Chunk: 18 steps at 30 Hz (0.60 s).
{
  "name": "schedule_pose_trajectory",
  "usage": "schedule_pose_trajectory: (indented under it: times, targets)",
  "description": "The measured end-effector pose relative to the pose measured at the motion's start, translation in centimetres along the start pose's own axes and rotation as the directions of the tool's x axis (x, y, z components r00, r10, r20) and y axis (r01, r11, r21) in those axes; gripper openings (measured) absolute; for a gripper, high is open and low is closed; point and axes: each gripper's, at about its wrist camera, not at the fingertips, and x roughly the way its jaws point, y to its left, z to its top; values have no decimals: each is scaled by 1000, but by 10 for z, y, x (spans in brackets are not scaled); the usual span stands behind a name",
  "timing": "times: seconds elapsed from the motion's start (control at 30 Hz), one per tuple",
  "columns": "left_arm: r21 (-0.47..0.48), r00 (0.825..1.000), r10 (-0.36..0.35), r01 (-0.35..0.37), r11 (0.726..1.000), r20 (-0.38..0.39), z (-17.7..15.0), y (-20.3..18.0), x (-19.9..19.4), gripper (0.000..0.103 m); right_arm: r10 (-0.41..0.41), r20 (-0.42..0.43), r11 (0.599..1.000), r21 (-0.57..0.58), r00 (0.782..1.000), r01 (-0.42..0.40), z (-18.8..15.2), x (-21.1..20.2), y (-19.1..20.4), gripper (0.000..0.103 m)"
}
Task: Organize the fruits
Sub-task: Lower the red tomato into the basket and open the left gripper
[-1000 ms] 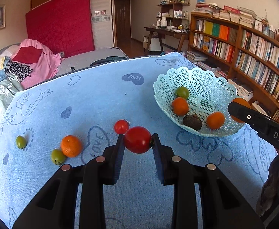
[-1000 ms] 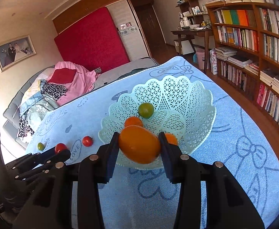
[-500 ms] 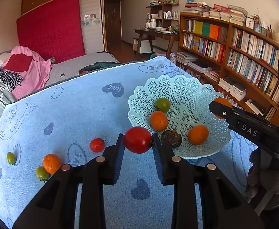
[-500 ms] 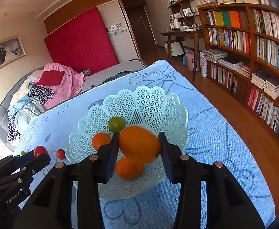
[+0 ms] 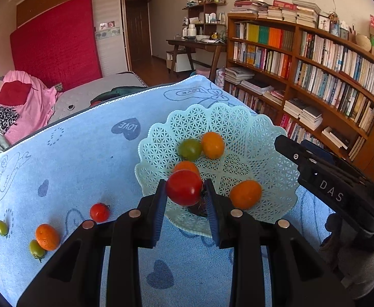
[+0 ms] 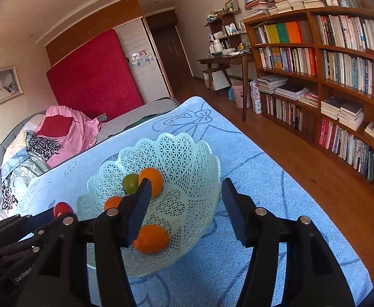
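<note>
My left gripper (image 5: 184, 192) is shut on a red tomato (image 5: 184, 187) and holds it over the near rim of the pale green lattice basket (image 5: 269, 138). The basket holds a green tomato (image 5: 189, 149), three oranges (image 5: 213, 144) and a dark fruit, mostly hidden behind my fingers. My right gripper (image 6: 184, 199) is open and empty above the basket (image 6: 187, 151), with an orange (image 6: 151, 179) and a green tomato (image 6: 130, 182) below its left finger. It also shows in the left wrist view (image 5: 289, 151). The held tomato shows in the right wrist view (image 6: 62, 208).
On the blue cloth (image 5: 84, 158) left of the basket lie a small red tomato (image 5: 99, 212), an orange (image 5: 47, 237) and two green tomatoes (image 5: 36, 248). A bookshelf (image 5: 315, 71) stands at the right, a bed (image 5: 20, 102) at the back left.
My right gripper opened and let its orange drop into the basket. My left gripper moved right with the red tomato, over the basket's near rim.
</note>
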Motion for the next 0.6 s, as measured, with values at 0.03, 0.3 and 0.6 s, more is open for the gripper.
schedule_pose_trajectory:
  times: [0.03,0.3,0.6]
  targets:
    - [1,1000,-8,8,1000,-2,1,-2,2,30,-7,7,1000,6,1000,7,-1,-1,-2,59]
    - [5,998,-61,61,998,-17,9,-18,19,30,-39,49,998,45,998,37,-3,-5,-13,59]
    - [8,999,-54,54,998,-1,9,-22,19,63,-64,51,996,73,997,60,-2,-3,-20,59]
